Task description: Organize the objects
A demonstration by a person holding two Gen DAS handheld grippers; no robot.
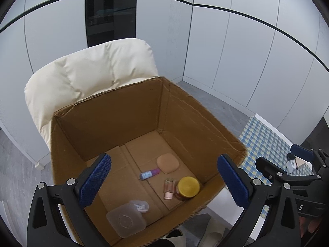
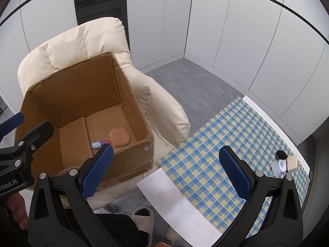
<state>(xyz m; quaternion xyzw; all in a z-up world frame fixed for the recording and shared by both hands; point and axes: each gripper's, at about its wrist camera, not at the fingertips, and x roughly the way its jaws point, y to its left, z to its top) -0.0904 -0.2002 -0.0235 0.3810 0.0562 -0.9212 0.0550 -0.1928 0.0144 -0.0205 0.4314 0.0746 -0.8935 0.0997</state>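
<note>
Your left tongs point(image 1: 164, 180) hang spread apart and empty over an open cardboard box point(image 1: 115, 111) that sits on a cream armchair point(image 1: 88, 70). On the box floor lie a tan sponge pad point(image 1: 167, 163), a small tube with a pink cap point(image 1: 149, 173) just left of it, a little glass bottle point(image 1: 169, 189) touching a jar with a yellow lid point(image 1: 188, 187) near the right wall, and, nearer you, a clear square container point(image 1: 125, 220) with a small clear case point(image 1: 140, 205) just behind it.

Your right tongs point(image 2: 165, 173) are also spread wide and hold nothing, poised between the box and the tabletop point(image 2: 226, 140) with its blue and yellow checked cloth. At the far right end of that cloth sit a black round lid point(image 2: 281, 154), a white round dish point(image 2: 282, 164), a clear piece point(image 2: 275, 168) and a pale block point(image 2: 292, 162), close together. Slippers point(image 2: 144, 220) show on the grey floor below.
</note>
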